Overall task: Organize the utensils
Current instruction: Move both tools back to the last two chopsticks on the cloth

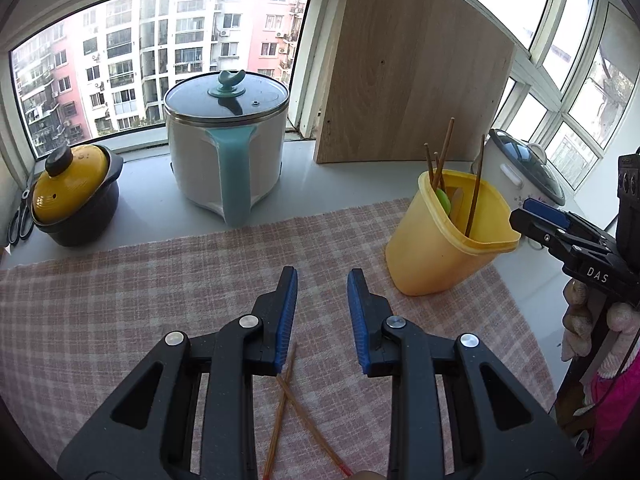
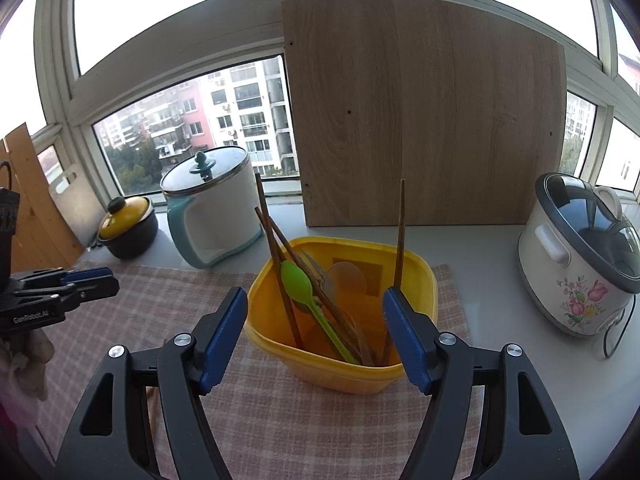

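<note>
Yellow plastic tub (image 2: 340, 344) already collecting chopsticks and spoons, upright for easy drops. Two loose chopsticks (image 1: 286, 404) crossed near, beneath spread left gripper (image 1: 322, 316). Right gripper (image 2: 316, 320) spread too, empty.

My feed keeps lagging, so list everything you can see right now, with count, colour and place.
tub: 1, yellow, on cloth
chopsticks in tub: several, brown, upright
spoon: 1, green, in tub
loose chopsticks: 2, brown, crossed on cloth under left gripper
cloth: 1, pink check, on counter
kettle pot: 1, white and teal, back
casserole: 1, black, yellow lid, far left
rice cooker: 1, white, floral, right
board: 1, wood, against window
left gripper: fingers open
right gripper: fingers open, at tub
</note>
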A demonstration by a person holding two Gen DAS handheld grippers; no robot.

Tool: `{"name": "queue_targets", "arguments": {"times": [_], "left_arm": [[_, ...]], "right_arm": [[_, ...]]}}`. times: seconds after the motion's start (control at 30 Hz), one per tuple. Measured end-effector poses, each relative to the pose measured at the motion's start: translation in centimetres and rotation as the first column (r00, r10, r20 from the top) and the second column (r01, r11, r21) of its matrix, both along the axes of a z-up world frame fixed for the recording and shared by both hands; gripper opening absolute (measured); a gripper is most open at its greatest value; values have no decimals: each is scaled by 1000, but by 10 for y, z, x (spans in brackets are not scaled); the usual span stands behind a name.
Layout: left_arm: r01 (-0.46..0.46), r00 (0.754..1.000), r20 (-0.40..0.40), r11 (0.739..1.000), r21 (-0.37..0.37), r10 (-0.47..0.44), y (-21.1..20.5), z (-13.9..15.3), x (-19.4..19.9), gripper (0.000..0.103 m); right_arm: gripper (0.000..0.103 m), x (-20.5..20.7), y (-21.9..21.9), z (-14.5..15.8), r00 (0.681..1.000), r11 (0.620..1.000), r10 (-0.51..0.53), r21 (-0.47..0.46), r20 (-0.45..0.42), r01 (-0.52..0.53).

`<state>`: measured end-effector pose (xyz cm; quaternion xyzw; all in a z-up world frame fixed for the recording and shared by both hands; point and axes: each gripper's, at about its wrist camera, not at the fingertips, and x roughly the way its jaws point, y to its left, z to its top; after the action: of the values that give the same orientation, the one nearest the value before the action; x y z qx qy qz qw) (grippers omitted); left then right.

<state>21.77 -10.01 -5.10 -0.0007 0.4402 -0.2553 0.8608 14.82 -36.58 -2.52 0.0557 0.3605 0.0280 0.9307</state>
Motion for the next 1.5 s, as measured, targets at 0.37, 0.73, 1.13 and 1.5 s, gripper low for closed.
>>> {"name": "queue_targets", "arguments": {"times": [0.37,0.73,1.13,1.5], "left_arm": [[-22,991,-133,998,62,30,48,-60,-30,25],[-32,990,-135,993,113,47,61,-75,-61,25],[-13,995,-94,989,148,27,66,-73,-81,25],[-11,994,-106,991,132,25,72,-79,-86,25]], "right_arm": [[69,7,67,-35,976,982,184,-14,-117,-186],[69,6,107,-60,947,965,261,28,-188,-260],[69,-5,131,-73,919,949,313,58,-240,-309],[69,-12,141,-77,909,947,319,49,-269,-318]]}}
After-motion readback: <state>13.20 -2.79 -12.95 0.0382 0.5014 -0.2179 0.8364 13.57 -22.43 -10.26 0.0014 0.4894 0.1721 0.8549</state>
